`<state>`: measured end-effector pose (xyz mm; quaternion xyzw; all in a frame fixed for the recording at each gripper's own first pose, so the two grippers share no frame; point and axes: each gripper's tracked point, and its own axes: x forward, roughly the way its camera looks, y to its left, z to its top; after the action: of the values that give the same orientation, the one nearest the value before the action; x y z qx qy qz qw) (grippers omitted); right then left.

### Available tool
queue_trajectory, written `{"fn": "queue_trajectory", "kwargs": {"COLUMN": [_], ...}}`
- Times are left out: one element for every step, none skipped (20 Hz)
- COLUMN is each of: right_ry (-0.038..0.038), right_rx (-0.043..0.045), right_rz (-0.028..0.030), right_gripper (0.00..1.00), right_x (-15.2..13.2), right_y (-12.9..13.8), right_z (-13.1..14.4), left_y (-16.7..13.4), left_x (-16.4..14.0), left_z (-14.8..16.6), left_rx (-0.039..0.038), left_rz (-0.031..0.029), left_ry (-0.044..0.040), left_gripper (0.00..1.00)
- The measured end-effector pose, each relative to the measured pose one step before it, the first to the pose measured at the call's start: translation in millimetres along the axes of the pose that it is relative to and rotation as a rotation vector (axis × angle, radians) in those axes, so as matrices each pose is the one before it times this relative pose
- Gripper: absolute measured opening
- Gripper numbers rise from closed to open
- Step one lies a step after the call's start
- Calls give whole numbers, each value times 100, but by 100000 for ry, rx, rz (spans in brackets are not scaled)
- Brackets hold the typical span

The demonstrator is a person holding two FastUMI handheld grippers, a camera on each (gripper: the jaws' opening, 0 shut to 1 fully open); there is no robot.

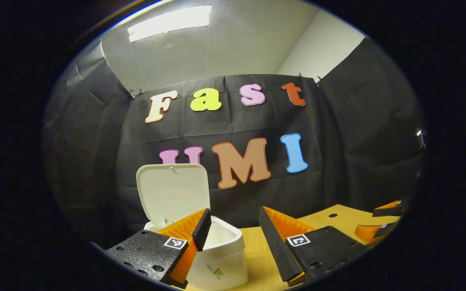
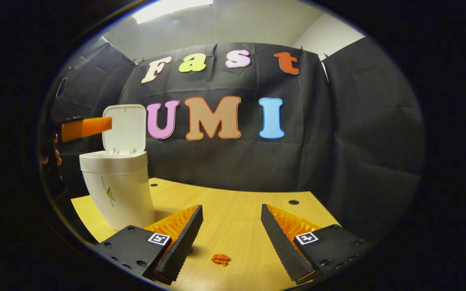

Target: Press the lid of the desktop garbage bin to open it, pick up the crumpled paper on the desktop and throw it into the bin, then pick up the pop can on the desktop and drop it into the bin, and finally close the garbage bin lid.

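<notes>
Two grippers were spread apart with nothing between their fingers. In the left gripper view, the left gripper [image 1: 231, 220] hung above the rim of the white garbage bin [image 1: 225, 258], its jaws wide and empty; one finger overlapped the bin's open mouth in the picture, the other stood over the bare wooden desktop [image 1: 257, 250]. The bin's lid [image 1: 173, 193] stood raised, tilted back against the black booth wall [image 1: 338, 161]. At the far right edge of that view part of the right gripper [image 1: 380, 226] showed near the table's edge. In the right gripper view, the right gripper [image 2: 231, 226] was low over the desktop [image 2: 225, 202], likewise released and holding nothing. A small orange crumpled paper [image 2: 220, 259] lay on the wood between and just ahead of its fingers, touching neither. The bin [image 2: 117, 190] stood at the left part of the table, upright, with its lid [image 2: 124, 128] up. The left gripper [image 2: 83, 127] reached in from the left at lid height, beside the lid's edge, with a hand [image 2: 51, 155] behind it in shadow. A dark round hole [image 2: 293, 202] marked the tabletop toward the back right. Whether anything lay inside the bin could not be told.
</notes>
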<state>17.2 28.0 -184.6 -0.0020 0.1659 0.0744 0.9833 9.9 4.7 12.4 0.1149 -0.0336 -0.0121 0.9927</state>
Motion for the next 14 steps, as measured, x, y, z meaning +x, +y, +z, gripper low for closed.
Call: {"fn": "queue_trajectory", "kwargs": {"right_ry": [3136, 3373, 3546, 3646, 3600, 2984, 3339, 3701, 3776, 3903, 4542, 4858, 4504, 2648], "right_rx": [-469, 22, 797, 959, 782, -21, -829, -1243, -1712, -1824, -1363, -950, -496, -401], "right_rz": [1246, 736, 715, 605, 662, 575, 713, 369, 254, 85, 315, 644, 154, -35], "right_gripper": [96, 96, 96, 96, 96, 96, 96, 96, 97, 97, 97, 97, 96, 97], "right_x": [806, 867, 697, 953, 951, 1053, 1090, 1037, 811, 918, 776, 812, 336, 195], "right_y": [271, 114, 72, 95, 47, 84, 260, 97, -11, 172, 374, 255, 183, 83], "right_z": [-1582, -1448, -1291, -1187, -1182, -882, -703, -843, -1121, -943, -1141, -1026, -1273, -643], "left_y": [-130, 46, 33, 147, 218, 280, 418, 450, 497, 453, 476, 490, 506, 501], "left_x": [-787, -314, -516, -365, -442, -420, -331, -184, -79, -29, -98, -6, 26, 30], "left_z": [-211, -534, -394, -468, -457, -337, -425, -380, -523, -372, -307, -2, -71, -128], "left_rx": [-758, -849, -1230, -1370, -1237, -945, -437, -299, -347, -478, -601, -447, -123, 127], "left_rz": [-732, 120, 385, 528, 861, 1062, 1374, 1407, 1340, 1300, 1331, 1277, 1303, 1353], "left_ry": [745, 925, 1064, 1274, 1146, 1057, 1092, 901, 1412, 1272, 758, 160, 226, 262], "left_gripper": [84, 90, 92, 92, 92, 92, 92, 92, 92, 92, 93, 93, 93, 93]}}
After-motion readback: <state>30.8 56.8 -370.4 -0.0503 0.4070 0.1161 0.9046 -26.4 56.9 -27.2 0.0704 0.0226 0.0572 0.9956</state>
